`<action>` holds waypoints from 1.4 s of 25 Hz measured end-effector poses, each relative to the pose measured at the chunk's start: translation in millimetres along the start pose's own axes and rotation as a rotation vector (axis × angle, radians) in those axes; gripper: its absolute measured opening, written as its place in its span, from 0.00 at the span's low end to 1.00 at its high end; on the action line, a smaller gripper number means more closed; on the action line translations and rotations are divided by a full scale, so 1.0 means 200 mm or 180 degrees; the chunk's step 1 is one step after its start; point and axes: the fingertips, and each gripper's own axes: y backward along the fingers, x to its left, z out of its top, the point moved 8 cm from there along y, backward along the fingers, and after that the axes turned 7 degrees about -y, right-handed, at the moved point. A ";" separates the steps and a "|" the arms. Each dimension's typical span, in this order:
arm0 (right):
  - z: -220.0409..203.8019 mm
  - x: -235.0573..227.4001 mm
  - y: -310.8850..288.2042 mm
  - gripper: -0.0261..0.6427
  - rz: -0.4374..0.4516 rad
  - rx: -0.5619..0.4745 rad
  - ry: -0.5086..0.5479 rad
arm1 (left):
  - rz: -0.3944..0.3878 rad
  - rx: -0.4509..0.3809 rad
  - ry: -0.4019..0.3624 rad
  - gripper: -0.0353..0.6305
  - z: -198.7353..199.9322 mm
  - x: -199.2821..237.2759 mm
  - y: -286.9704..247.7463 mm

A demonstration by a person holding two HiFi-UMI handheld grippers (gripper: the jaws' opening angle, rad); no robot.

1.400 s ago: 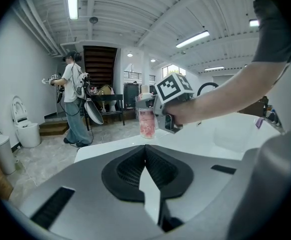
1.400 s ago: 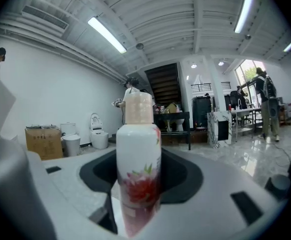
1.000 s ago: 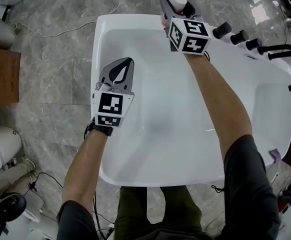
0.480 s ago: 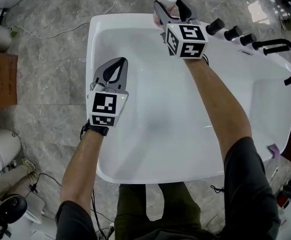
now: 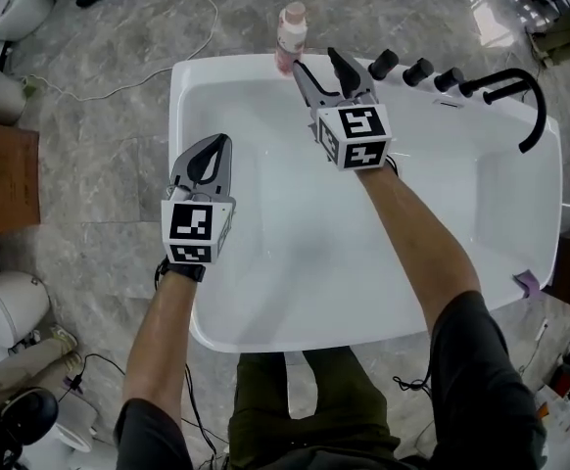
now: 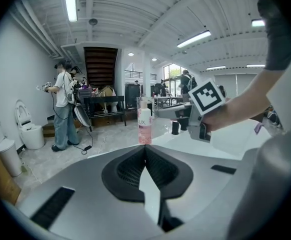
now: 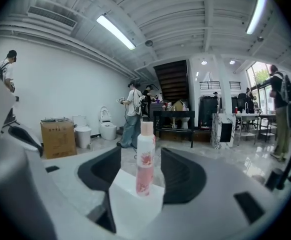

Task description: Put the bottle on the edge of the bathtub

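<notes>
A pink-and-white bottle [image 5: 290, 35] with a beige cap stands upright on the far rim of the white bathtub [image 5: 224, 63]. My right gripper [image 5: 316, 63] hangs just inside that rim, short of the bottle, open and holding nothing. In the right gripper view the bottle [image 7: 145, 159] stands free on the rim, ahead of the spread jaws. My left gripper [image 5: 213, 149] hovers over the tub's left side, shut and empty. In the left gripper view the bottle [image 6: 144, 126] shows beyond the shut jaws, beside the right gripper [image 6: 171, 113].
Black tap knobs [image 5: 417, 70] and a curved black spout [image 5: 522, 96] sit along the tub's far right rim. A wooden box [image 5: 1, 155] and a toilet [image 5: 1, 306] stand on the marble floor at the left. A person with grippers [image 7: 133, 114] stands in the background.
The right gripper has let go of the bottle and drawn back from it into the tub. The bottle now stands alone on the rim. The left gripper has hardly moved.
</notes>
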 end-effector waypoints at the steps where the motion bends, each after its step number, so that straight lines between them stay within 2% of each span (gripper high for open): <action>1: 0.02 0.02 0.07 0.41 -0.0004 0.0036 0.0012 | 0.0006 -0.0006 0.0003 0.06 0.04 0.00 0.03; 7: 0.18 0.19 0.52 0.34 -0.0013 0.0253 0.0011 | 0.0020 0.0000 0.0050 0.06 0.29 -0.04 0.35; 12: 0.43 0.26 0.83 0.27 -0.0047 0.0209 -0.0013 | 0.0017 -0.0069 0.0037 0.06 0.54 -0.07 0.55; 19: 0.76 0.46 1.23 0.18 -0.0057 0.0167 0.0049 | 0.0071 -0.0167 0.0141 0.06 0.81 -0.10 0.89; 29: 1.02 0.67 1.71 0.05 -0.0155 0.0125 -0.0130 | 0.0082 -0.0284 0.0200 0.06 1.06 -0.22 1.32; 35: 1.10 0.75 1.97 0.04 -0.0122 0.0164 -0.0209 | 0.0107 -0.0351 0.0321 0.06 1.15 -0.31 1.56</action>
